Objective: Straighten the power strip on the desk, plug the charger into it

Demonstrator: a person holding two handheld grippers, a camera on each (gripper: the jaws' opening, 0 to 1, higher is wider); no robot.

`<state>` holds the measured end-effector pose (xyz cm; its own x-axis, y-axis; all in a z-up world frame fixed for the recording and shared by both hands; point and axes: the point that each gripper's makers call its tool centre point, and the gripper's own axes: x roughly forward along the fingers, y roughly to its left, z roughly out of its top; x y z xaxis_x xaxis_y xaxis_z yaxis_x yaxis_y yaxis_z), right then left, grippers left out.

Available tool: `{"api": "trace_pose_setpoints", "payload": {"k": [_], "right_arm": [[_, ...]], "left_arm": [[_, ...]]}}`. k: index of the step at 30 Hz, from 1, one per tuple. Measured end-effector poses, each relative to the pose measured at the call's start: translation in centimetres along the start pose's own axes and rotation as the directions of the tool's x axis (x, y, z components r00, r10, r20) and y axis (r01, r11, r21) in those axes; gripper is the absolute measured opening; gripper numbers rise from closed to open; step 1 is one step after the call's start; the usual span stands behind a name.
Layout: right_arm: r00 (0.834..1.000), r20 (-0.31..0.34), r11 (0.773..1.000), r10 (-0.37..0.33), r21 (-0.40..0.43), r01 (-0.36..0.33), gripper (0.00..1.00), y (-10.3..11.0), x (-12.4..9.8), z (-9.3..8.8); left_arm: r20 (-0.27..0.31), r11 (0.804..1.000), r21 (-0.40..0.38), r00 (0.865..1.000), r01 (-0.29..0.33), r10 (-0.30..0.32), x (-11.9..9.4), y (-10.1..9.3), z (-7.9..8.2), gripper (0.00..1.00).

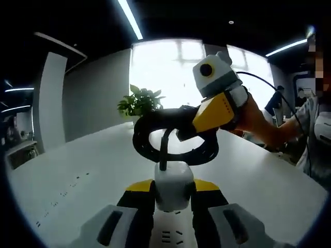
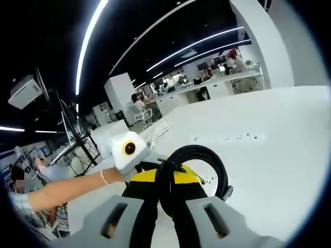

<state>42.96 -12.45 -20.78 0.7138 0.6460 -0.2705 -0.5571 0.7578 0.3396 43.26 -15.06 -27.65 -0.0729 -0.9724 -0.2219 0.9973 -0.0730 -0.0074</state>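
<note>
Left tongs (image 1: 175, 219) pinch white charger (image 1: 174, 186) over power strip (image 1: 170, 238), low between them. Right tongs (image 2: 166, 217) pinch black cord coil (image 2: 194, 170), lifted above white surface (image 2: 269, 165). Wide bare surface ahead; plant (image 1: 138, 102) far behind coil.

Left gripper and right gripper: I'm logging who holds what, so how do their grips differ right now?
The left gripper is shut on the white power strip near its cord end, while the right gripper is shut on the coiled black cable. The left gripper holds its load low over the white desk; the right gripper is raised above the strip, coil hanging from it. Both have yellow and black jaws.
</note>
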Motion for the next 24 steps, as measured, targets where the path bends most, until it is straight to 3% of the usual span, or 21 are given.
{"api": "trace_pose_setpoints", "payload": {"k": [20, 22, 23, 24], "right_arm": [[1.0, 0.001, 1.0, -0.018, -0.024, 0.018, 0.07, -0.2, -0.5, -1.2], [0.998, -0.052, 0.997, -0.039, -0.062, 0.036, 0.08, -0.6, -0.3, -2.3], [1.0, -0.008, 0.998, -0.029, -0.052, 0.028, 0.08, -0.3, -0.3, -2.0], [1.0, -0.004, 0.998, -0.026, -0.053, 0.026, 0.08, -0.2, -0.4, -2.1]], "left_arm": [[-0.072, 0.992, 0.122, 0.997, 0.021, -0.013, 0.6, -0.2, -0.6, 0.25], [-0.121, 0.982, 0.19, 0.993, 0.012, 0.011, 0.7, 0.1, -1.5, 0.25], [-0.11, 0.988, 0.152, 0.994, 0.015, 0.002, 0.8, 0.0, -1.1, 0.25], [-0.102, 0.988, 0.153, 0.995, 0.013, 0.003, 1.1, 0.0, -0.9, 0.25]]}}
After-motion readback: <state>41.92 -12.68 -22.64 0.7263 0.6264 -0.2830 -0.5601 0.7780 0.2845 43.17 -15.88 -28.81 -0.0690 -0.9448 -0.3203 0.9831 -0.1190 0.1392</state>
